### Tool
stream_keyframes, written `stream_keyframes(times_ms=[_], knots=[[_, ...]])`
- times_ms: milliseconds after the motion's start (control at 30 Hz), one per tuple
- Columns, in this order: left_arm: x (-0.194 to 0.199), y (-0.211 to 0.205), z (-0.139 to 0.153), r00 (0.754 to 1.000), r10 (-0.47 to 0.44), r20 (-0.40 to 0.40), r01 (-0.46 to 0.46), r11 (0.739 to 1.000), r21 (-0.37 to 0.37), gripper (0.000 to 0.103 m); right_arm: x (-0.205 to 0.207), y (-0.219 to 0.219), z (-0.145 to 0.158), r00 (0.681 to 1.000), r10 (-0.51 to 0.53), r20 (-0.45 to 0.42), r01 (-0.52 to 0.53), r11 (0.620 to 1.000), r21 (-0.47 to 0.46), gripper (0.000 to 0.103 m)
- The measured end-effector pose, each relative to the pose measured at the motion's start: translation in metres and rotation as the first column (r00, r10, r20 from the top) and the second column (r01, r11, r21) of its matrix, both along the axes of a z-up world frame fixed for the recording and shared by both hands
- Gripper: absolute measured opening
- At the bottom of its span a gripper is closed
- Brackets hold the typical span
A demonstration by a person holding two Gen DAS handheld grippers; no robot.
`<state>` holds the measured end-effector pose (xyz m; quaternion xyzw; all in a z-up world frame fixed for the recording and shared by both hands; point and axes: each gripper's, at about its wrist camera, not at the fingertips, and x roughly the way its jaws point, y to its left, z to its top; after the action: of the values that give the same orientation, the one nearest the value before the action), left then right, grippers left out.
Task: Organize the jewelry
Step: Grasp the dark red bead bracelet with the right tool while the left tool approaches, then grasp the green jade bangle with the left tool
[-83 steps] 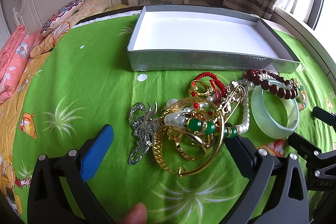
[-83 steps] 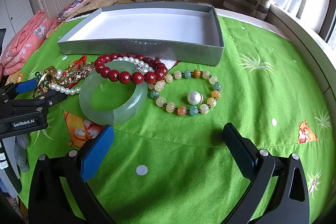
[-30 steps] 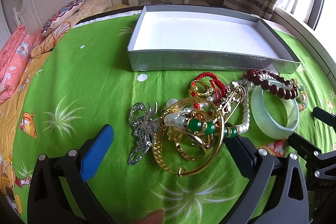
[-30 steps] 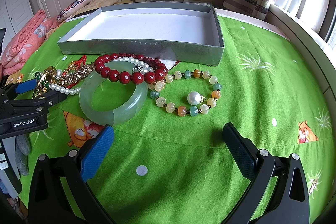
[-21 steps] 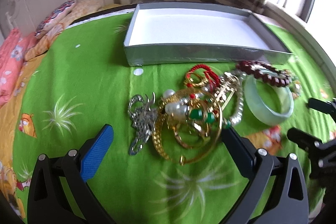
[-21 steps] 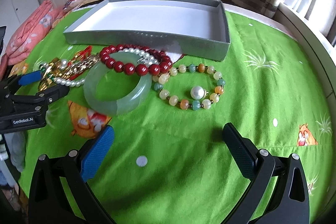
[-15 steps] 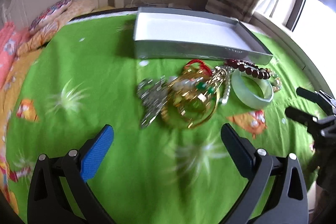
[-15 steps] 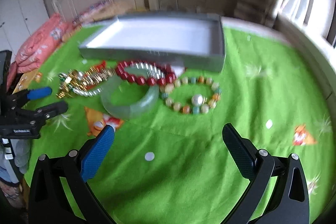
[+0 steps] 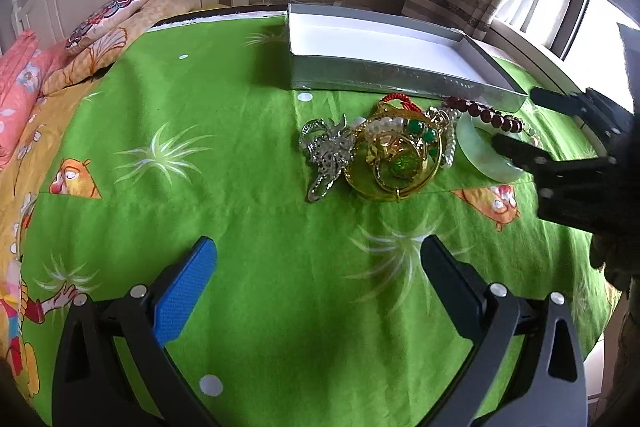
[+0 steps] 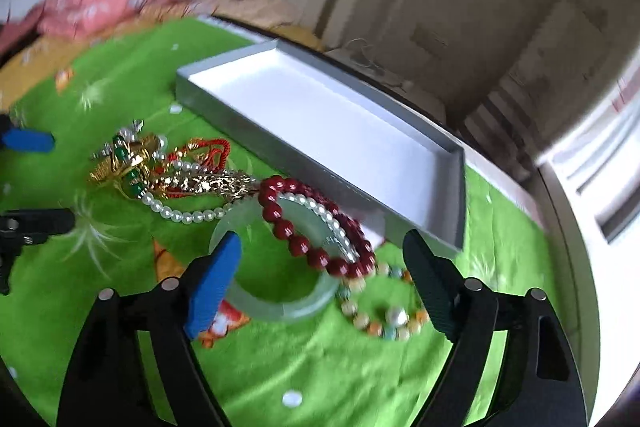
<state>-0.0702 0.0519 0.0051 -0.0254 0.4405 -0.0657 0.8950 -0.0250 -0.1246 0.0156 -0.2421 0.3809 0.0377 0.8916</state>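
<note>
Right wrist view: the right gripper [image 10: 320, 267] is closing its fingers around the jade bangle [image 10: 280, 303], which lies between them on the green bed cover [image 10: 360, 379] in front of the empty grey box [image 10: 320, 115], pads not pressing yet. Pale green, glossy, with a red bead bracelet [image 10: 316, 227] draped over it. Probably stiff, slick and chippable, so grab across the bare rim. Left gripper [image 9: 316, 291] is spread wide, holding nothing.
</note>
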Motion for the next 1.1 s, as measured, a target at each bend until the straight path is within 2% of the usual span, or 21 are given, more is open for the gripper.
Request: stream_keyframes(times_ms=[100, 200, 267, 300, 400, 600, 667, 700, 767, 900, 967, 1100], knots=[[0.0, 0.001, 0.0, 1.0, -0.003, 0.002, 0.003, 1.0, -0.008, 0.1, 0.008, 0.004, -0.003, 1.0, 0.02, -0.005, -0.02, 0.999, -0.027, 0.069], [-0.001, 0.002, 0.001, 1.0, -0.01, 0.007, 0.01, 1.0, -0.028, 0.1, 0.017, -0.002, -0.007, 0.999, 0.013, -0.037, -0.014, 1.0, -0.018, 0.054], [-0.002, 0.002, 0.001, 1.0, -0.02, 0.009, 0.02, 0.999, -0.031, 0.1, 0.017, -0.002, -0.011, 0.998, 0.022, -0.05, -0.021, 0.999, 0.024, 0.035], [-0.002, 0.001, 0.001, 1.0, -0.023, 0.01, 0.024, 0.999, -0.028, 0.1, 0.015, -0.005, -0.011, 1.0, 0.012, -0.025, -0.011, 1.0, 0.028, 0.033], [-0.004, -0.004, 0.001, 0.999, -0.039, 0.02, 0.04, 0.999, -0.009, 0.093, 0.009, -0.012, -0.006, 1.0, -0.02, 0.01, 0.019, 0.997, 0.075, 0.015], [-0.007, -0.008, 0.002, 0.998, -0.051, 0.047, 0.051, 0.999, 0.005, 0.073, -0.019, -0.038, 0.027, 0.987, -0.095, 0.127, 0.059, 0.964, 0.26, 0.014], [-0.009, -0.01, 0.003, 0.997, -0.058, 0.055, 0.058, 0.998, 0.005, 0.062, -0.032, -0.055, 0.037, 0.981, -0.133, 0.141, 0.071, 0.923, 0.378, 0.014], [-0.01, -0.011, 0.003, 0.996, -0.067, 0.063, 0.067, 0.998, 0.002, 0.06, -0.041, -0.067, 0.041, 0.978, -0.152, 0.142, 0.074, 0.891, 0.447, 0.014], [-0.013, -0.015, 0.006, 0.993, -0.089, 0.074, 0.09, 0.996, -0.01, 0.059, -0.055, -0.079, 0.044, 0.974, -0.176, 0.146, 0.078, 0.855, 0.512, 0.014], [-0.02, -0.033, 0.014, 0.983, -0.155, 0.096, 0.164, 0.982, -0.093, 0.059, -0.082, -0.1, 0.047, 0.965, -0.204, 0.166, 0.067, 0.801, 0.595, 0.014], [-0.023, -0.052, 0.021, 0.972, -0.195, 0.131, 0.205, 0.976, -0.07, 0.059, -0.095, -0.108, 0.05, 0.962, -0.206, 0.18, 0.05, 0.777, 0.627, 0.014], [-0.019, -0.092, 0.029, 0.952, -0.267, 0.15, 0.269, 0.963, 0.009, 0.059, -0.109, -0.111, 0.05, 0.96, -0.201, 0.195, 0.032, 0.77, 0.637, 0.014]])
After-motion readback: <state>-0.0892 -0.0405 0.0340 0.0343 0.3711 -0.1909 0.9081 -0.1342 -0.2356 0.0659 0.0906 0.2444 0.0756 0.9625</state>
